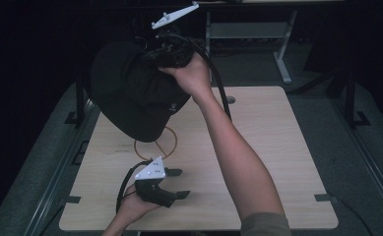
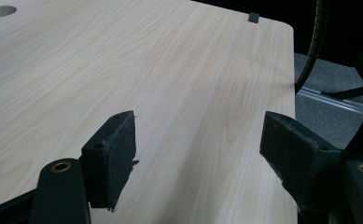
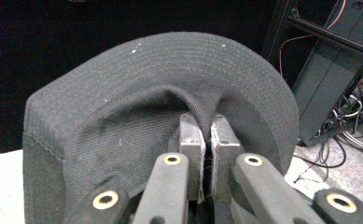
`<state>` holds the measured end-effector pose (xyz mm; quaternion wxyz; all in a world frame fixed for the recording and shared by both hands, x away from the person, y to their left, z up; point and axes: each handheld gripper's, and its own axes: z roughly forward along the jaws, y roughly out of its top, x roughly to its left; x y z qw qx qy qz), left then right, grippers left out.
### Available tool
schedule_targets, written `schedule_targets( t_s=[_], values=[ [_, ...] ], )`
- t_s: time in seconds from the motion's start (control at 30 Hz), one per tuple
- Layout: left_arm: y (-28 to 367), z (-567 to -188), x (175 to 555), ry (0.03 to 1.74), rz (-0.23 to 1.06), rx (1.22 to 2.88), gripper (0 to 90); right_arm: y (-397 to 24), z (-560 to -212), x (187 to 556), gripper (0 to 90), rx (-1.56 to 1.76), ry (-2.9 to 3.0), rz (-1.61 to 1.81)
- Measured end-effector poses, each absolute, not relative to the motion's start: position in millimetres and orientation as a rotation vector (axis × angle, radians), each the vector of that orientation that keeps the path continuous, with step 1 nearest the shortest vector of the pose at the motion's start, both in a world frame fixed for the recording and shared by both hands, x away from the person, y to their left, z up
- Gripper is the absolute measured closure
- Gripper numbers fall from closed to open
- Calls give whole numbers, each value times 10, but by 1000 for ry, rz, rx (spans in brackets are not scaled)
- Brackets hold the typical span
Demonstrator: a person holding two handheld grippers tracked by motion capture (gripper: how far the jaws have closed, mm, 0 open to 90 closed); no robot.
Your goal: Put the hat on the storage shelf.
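Note:
A black brimmed hat hangs in the air above the far left part of the wooden table. My right gripper is raised high and shut on a fold of its fabric. In the right gripper view the two jaws pinch the cloth between them, and the stitched brim of the hat arches over them. My left gripper rests low near the table's front edge and points right. Its jaws stand wide open over bare wood, with nothing between them.
A thin orange loop lies on the table, partly under the hat. A round cable hole sits near the far edge. Desk legs and dark equipment with cables stand beyond the table.

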<state>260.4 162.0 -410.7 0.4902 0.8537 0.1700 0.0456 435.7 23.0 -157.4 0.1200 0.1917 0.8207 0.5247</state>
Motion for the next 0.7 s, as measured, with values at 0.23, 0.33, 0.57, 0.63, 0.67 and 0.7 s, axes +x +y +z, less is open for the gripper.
schedule_targets(
  t_s=[0.23, 0.33, 0.57, 0.63, 0.67, 0.7],
  values=[
    [1599, -4106, 2597, 402, 110, 2074, 264, 398, -1646, 4396, 856, 551, 2421, 1509],
    [1602, -4103, 2601, 392, 105, 2077, 264, 465, -1687, 4418, 856, 552, 2436, 1490],
    [1589, -4113, 2599, 387, 101, 2088, 264, 591, -1760, 4446, 843, 554, 2462, 1471],
    [1591, -4120, 2601, 389, 99, 2090, 264, 617, -1773, 4447, 842, 554, 2465, 1467],
    [1591, -4123, 2601, 391, 96, 2088, 264, 634, -1779, 4446, 839, 557, 2469, 1466],
    [1591, -4124, 2603, 392, 94, 2089, 264, 647, -1784, 4449, 836, 549, 2472, 1459]
  ],
)
